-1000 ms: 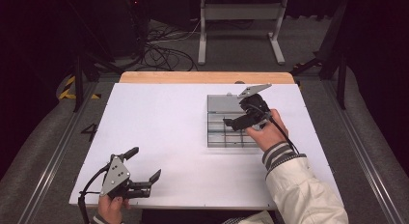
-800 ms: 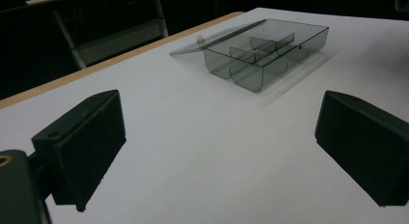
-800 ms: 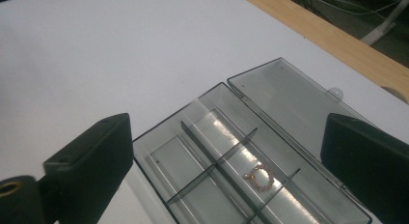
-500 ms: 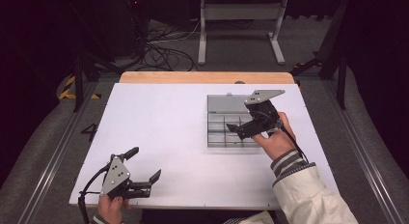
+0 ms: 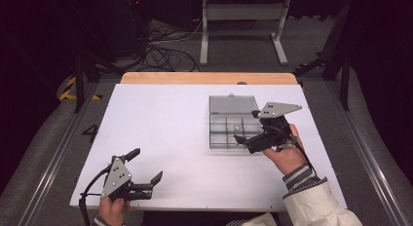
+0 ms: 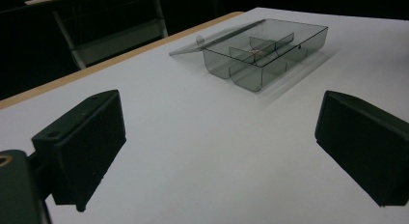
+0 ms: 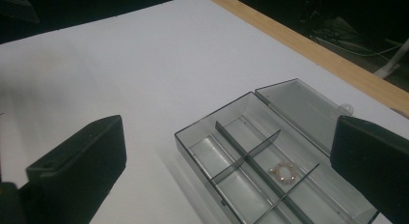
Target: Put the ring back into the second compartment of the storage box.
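— What's on the tabletop (image 5: 175,133)?
— A clear divided box (image 5: 233,122) towards its far right, lid (image 5: 233,104) folded back flat towards the far edge. A small ring (image 7: 283,172) lies in one of its middle compartments.
— And the grippers?
— The right gripper (image 5: 255,129) hangs over the box's near right corner, jaws wide apart, gripping nothing. The left gripper (image 5: 145,169) sits by the near left corner of the tabletop, well apart from the box, jaws also spread and empty.

Box's (image 7: 270,166) near corner cropped
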### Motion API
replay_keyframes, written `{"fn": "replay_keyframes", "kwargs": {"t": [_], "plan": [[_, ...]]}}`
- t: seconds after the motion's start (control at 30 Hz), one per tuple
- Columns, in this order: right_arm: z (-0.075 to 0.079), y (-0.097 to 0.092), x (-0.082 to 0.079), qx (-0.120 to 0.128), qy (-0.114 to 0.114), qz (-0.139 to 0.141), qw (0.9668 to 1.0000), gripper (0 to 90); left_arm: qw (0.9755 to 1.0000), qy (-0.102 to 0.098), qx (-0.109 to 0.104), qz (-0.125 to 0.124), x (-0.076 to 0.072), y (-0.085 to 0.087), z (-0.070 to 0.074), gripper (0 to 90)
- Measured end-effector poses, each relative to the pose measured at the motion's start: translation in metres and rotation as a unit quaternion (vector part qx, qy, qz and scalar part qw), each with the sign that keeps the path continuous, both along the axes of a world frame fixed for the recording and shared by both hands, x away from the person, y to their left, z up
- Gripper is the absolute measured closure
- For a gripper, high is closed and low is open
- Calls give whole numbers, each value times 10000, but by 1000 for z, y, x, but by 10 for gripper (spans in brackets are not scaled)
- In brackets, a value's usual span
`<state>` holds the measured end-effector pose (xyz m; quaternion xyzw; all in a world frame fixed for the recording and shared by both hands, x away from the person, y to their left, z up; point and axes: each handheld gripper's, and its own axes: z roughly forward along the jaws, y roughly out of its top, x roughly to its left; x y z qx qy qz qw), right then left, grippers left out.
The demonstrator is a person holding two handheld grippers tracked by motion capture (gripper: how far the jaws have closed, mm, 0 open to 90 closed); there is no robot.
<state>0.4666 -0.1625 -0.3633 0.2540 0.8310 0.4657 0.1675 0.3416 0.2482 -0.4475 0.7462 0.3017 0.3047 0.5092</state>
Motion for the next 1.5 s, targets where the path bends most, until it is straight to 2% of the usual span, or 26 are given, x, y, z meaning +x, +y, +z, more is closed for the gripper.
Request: {"fn": "replay_keyframes", "kwargs": {"t": [0.27,0.53,0.57,0.6,0.7,0.77,0.83,0.93,1.07,1.5], "plan": [[-10,-15,-10,250,-141,47,9996,0,10000,-38,38,-2,0,0,1,43],[-22,-25,-22,254,-165,213,9993,0,10000,-5,13,3,-1,-1,0,43],[-23,-26,-23,264,-165,221,9993,0,10000,-60,37,8,-1,0,1,43],[-25,-28,-24,272,-159,221,9993,0,10000,-52,-14,-8,-2,-1,1,43],[-30,-31,-26,280,-114,219,9993,0,9999,-140,54,-7,-3,-1,2,43],[-34,-35,-27,268,-114,222,9993,1,10000,-81,26,-15,-3,-1,1,43],[-37,-37,-29,303,-107,245,9992,1,9999,-133,54,-5,-3,0,2,43],[-41,-41,-33,341,-100,250,9991,1,10000,-90,27,-13,-3,-1,1,43],[-48,-45,-35,361,-49,236,9991,2,9999,-149,69,-20,-3,-1,2,43],[-75,-61,-44,392,90,236,9989,2,9999,-146,45,-29,-3,-1,2,43]]}}
